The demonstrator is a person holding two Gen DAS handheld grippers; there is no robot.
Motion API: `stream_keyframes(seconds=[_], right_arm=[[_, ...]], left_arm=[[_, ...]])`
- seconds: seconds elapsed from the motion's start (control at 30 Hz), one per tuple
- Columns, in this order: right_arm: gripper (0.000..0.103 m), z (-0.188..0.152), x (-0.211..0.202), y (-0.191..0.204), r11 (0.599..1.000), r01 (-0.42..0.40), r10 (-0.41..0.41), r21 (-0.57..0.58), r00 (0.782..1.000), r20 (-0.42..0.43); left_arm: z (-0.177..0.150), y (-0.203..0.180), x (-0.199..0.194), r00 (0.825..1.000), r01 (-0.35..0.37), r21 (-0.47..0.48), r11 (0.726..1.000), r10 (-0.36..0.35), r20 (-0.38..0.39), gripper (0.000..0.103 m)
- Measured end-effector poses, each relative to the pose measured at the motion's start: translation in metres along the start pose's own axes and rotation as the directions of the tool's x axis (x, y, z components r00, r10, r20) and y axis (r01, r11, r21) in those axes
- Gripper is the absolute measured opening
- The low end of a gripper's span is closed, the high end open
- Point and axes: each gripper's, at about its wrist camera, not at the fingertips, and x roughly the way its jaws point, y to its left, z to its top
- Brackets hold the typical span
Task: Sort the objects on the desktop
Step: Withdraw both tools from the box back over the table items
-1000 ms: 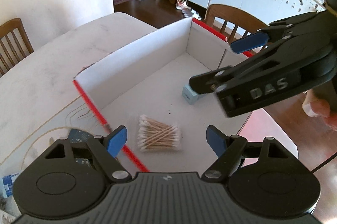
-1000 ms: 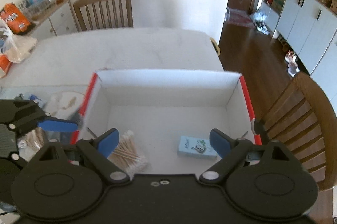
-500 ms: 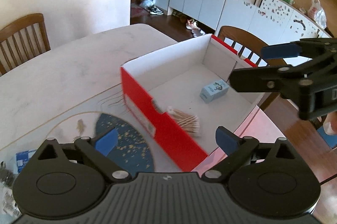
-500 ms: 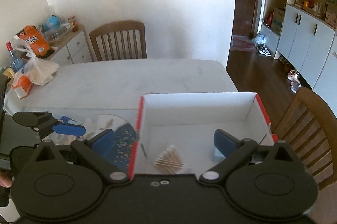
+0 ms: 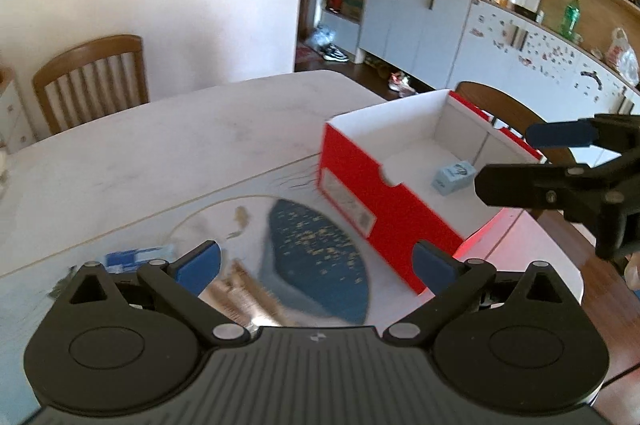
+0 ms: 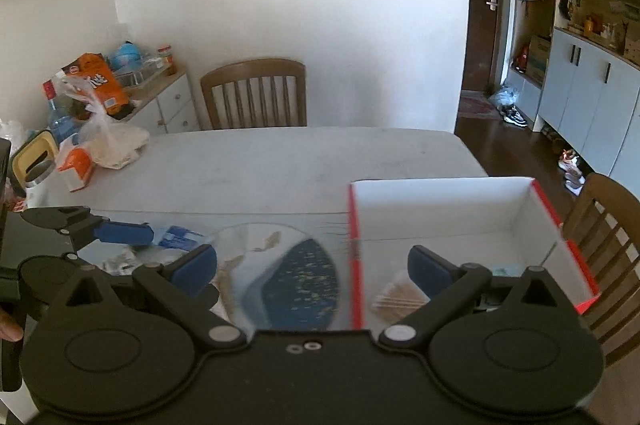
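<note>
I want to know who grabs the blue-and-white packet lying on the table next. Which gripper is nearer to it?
Left. The left gripper hangs beside the blue-and-white packet, its pad nearly over it. The right gripper is over the red box, well away.

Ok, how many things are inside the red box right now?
2. A bundle of cotton swabs lies near the red box's left wall, and a small light-blue carton sits toward its right side. The right gripper hides part of the floor, so more may be hidden.
</note>
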Motion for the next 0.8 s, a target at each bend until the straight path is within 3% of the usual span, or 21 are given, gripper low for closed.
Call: stream_keyframes(seconds=[0.33,0.8], right_arm=[[0.103,-0.015,0.004,0.050,1.000,0.002,-0.001,-0.018,0.999,0.054],[0.103,-0.036,0.030,0.113,0.998,-0.029,0.030,-0.052,0.999,0.017]], left_arm=[[-0.036,0.054,-0.030,0.999,-0.052,-0.079,0.995,0.052,-0.007,0.103],[-0.084,0.114,-0.056,0.978,-0.206,-0.182,0.961,0.205,-0.029,0.103]])
